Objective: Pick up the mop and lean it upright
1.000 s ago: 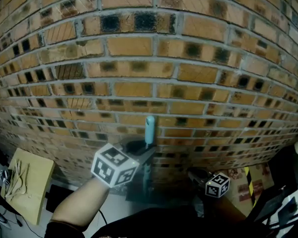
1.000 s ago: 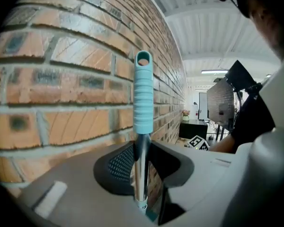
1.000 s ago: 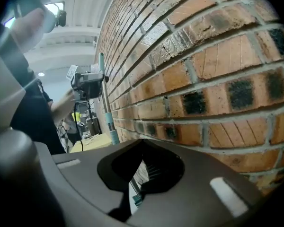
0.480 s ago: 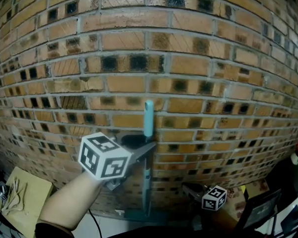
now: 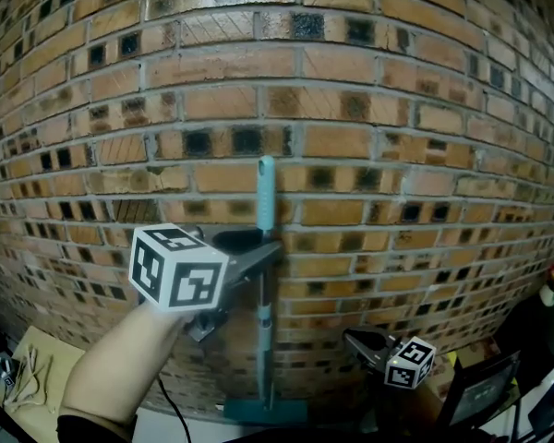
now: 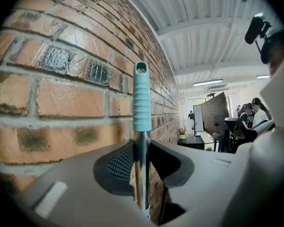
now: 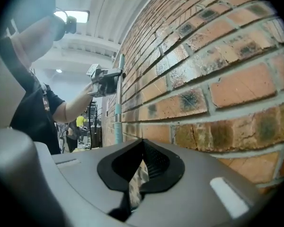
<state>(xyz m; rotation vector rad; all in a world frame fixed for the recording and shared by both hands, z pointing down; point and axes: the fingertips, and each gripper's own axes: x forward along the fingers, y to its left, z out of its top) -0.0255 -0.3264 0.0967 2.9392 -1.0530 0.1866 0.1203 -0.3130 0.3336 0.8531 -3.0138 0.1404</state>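
Two jaws of the left gripper (image 5: 270,252) are clamped on the metal shaft of the mop (image 5: 265,192), just below its teal grip. The mop stands upright, close beside the brick wall (image 5: 369,109), with its head (image 5: 263,410) down at the wall's foot; whether the shaft touches the bricks cannot be told. Lower and to the right, the right gripper (image 5: 354,339) hangs near the wall and apart from the mop, its jaws only a narrow slit apart with nothing between them.
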